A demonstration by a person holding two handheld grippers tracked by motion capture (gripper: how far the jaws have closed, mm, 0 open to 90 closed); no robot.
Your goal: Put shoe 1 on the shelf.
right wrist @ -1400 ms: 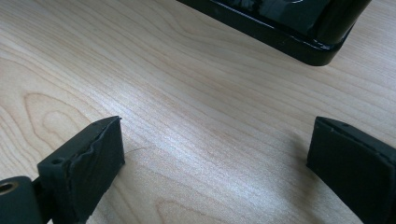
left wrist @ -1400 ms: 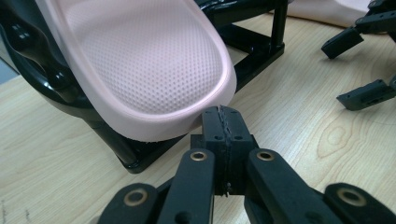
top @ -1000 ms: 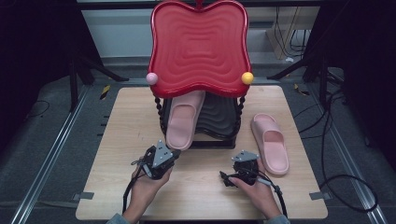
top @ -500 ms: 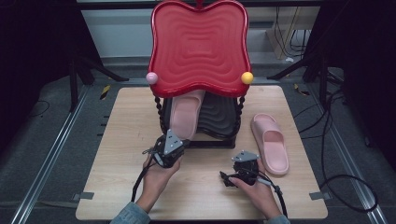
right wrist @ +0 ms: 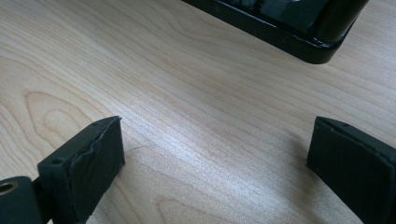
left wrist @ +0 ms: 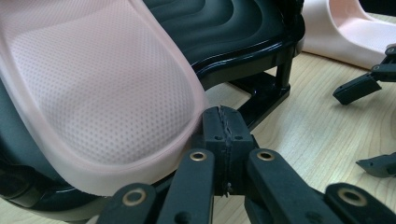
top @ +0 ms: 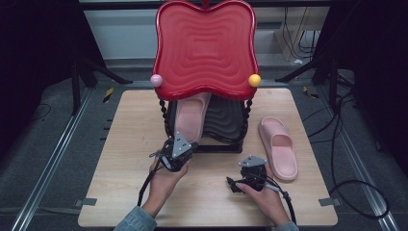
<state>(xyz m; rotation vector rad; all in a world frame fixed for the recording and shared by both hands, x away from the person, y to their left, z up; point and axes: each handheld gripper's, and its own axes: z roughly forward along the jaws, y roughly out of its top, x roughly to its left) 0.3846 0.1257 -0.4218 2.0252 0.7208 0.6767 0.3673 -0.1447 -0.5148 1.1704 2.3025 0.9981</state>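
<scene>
1. Left gripper (top: 179,150): jaws pressed together, empty, tips against the heel rim of the first slipper (top: 191,115), which lies on the rack's (top: 226,120) lower shelf.
2. Right gripper (top: 250,174): jaws wide apart, empty, over the table (top: 125,144).
3. Second slipper (top: 279,147): on the table beside the rack, apparently not yet shelved.

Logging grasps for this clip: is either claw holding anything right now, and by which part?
Nothing is held. The left claw is shut with nothing between its jaws, beside the heel edge of the pink slipper on the black rack. The right claw is open over the bare table.
</scene>
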